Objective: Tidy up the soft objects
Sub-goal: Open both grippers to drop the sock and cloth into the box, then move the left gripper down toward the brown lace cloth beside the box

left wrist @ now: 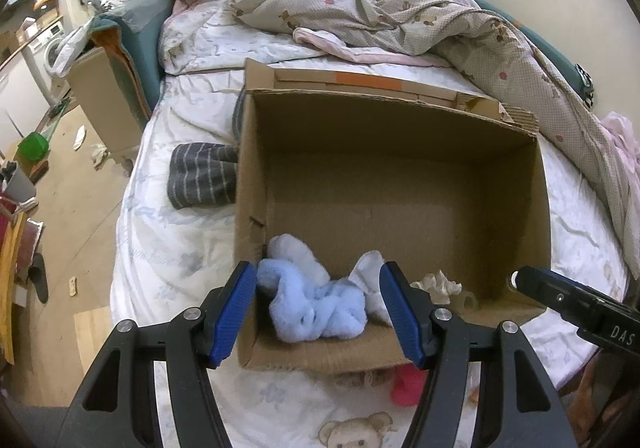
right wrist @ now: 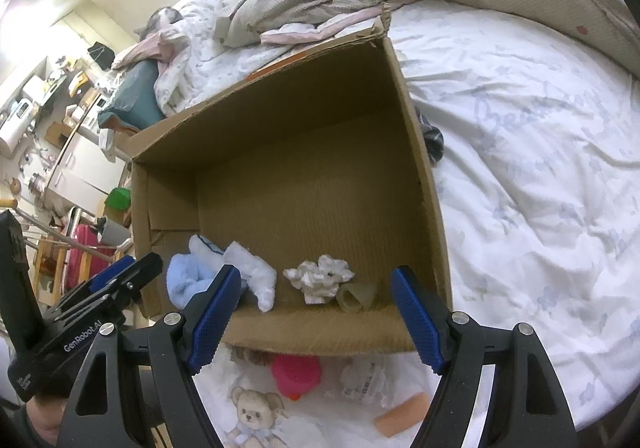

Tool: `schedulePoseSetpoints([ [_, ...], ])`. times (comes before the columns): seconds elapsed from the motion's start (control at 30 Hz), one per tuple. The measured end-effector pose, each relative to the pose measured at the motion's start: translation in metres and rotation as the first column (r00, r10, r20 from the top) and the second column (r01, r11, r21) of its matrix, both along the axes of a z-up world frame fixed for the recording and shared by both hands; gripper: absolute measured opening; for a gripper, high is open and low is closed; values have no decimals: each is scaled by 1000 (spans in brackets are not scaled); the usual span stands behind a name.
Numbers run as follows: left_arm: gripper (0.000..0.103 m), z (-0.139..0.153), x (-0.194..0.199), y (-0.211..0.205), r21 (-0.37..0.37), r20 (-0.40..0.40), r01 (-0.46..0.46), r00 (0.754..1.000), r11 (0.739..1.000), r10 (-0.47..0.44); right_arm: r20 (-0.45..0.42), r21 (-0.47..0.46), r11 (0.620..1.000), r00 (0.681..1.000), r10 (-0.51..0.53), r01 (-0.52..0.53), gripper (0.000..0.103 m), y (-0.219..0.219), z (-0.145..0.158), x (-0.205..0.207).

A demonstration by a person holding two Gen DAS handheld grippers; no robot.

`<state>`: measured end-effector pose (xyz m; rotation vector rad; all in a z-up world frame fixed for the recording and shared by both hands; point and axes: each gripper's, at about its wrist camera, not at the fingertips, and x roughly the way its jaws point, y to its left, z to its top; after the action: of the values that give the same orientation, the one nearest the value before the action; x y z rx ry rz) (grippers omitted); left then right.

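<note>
Left wrist view looks down into an open cardboard box (left wrist: 400, 176) that sits on a bed with a white printed sheet (left wrist: 172, 248). The left gripper (left wrist: 318, 312) hangs at the lower middle of the frame with its 2 blue-padded fingers spread wide and nothing between them; the near wall of the box lies just under them. Inside the box, in the lower left corner, lies a light blue fluffy cloth (left wrist: 316, 308) bunched together with a white sock (left wrist: 372, 280). To the right of those sits a crumpled cream tissue-like wad (left wrist: 438, 284). A dark striped sock (left wrist: 202, 174) lies on the sheet just outside the left wall of the box, at the middle left of the frame. A rumpled patterned quilt (left wrist: 400, 12) fills the upper part of the frame.

Right wrist view shows the right gripper (right wrist: 316, 312) at the bottom, its fingers also held apart and empty, over the near edge of the box. A pale translucent piece (right wrist: 354, 296) lies just right of the wad. Below the box, on the sheet, rest a pink soft object (right wrist: 296, 372), a crinkled white wrapper (right wrist: 364, 380) and an orange sponge-like piece (right wrist: 404, 414).
</note>
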<state>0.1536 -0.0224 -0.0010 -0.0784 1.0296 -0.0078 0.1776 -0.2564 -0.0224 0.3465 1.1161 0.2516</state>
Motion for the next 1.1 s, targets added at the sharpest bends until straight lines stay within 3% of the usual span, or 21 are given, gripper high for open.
schedulePoseSetpoints([
  [0.43, 62, 8, -45, 13, -18, 46, -54, 997, 998, 55, 29, -27, 1000, 999, -16, 16, 82, -11, 11, -34],
  [0.93, 62, -12, -87, 15, 45, 39, -47, 998, 998, 45, -48, -26, 996, 995, -88, 87, 82, -33, -5, -77],
  [1.1, 62, -19, -93, 24, 29, 19, -82, 997, 996, 81, -62, -60, 994, 993, -99, 95, 82, -27, -12, -84],
])
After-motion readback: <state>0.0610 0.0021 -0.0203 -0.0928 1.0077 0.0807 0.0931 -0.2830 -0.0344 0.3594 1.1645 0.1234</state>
